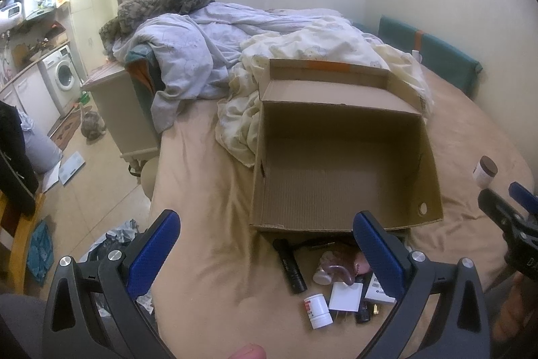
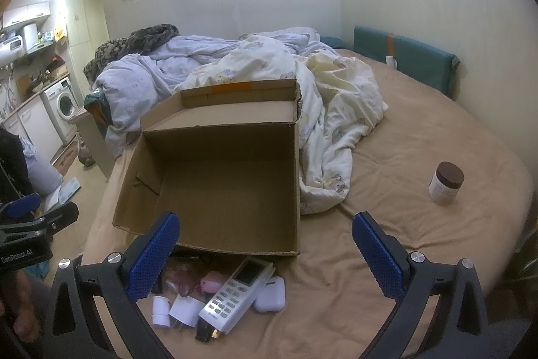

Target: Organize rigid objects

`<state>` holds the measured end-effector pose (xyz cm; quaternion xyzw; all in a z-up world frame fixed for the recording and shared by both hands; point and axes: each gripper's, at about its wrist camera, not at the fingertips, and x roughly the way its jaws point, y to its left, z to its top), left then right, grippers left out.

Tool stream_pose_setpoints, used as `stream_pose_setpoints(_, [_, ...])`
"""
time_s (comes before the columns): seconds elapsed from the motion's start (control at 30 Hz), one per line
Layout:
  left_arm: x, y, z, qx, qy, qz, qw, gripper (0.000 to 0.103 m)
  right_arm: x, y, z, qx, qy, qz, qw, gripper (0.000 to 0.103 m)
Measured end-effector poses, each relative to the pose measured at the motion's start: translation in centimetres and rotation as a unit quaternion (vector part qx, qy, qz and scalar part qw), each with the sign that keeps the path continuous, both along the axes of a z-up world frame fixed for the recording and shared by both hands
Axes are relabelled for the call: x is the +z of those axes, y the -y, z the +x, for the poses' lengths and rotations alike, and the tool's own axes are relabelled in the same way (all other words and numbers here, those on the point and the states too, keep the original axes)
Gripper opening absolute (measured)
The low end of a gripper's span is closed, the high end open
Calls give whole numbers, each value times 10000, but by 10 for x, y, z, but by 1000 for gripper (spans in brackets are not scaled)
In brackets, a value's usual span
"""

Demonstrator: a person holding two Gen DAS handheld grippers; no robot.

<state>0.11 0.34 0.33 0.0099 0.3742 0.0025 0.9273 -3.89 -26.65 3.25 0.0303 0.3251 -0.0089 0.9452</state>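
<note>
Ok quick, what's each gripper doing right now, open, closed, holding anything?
Left gripper: open, holding nothing, above the beige bed sheet.
Right gripper: open, holding nothing.

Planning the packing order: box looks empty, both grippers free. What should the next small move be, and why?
Probably lower the right gripper onto the white remote and close on it. Both grippers are open and hold nothing, the cardboard box is empty, and the remote lies on top of the pile in front of the box, unobstructed.
</note>
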Motion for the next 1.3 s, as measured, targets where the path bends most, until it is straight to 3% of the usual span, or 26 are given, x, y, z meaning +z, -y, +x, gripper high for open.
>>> stream_pose_setpoints(0.87, [-7, -5, 3, 74, -134, -6, 9999, 102, 0, 1, 0, 4, -14, 33, 10000, 103])
stream_pose_setpoints(1.07, [-31, -16, 18, 101, -869, -153, 9961, 102, -6, -1, 1, -28, -132, 9, 9999, 103])
stream_pose_setpoints(1.17, [-50, -19, 25, 72, -1370, -337, 9900, 101, -11, 0, 3, -31, -301, 61, 9995, 103])
stream_pose_setpoints(1.23, [-68, -19, 29, 71, -1809, -516, 9821, 97, -15, 3, 5, -43, -447, 182, 9988, 103])
stream_pose_setpoints(1.3, [-83, -17, 32, 84, -2169, -637, 9741, 83, -19, 10, 9, -58, -622, 351, 9974, 103])
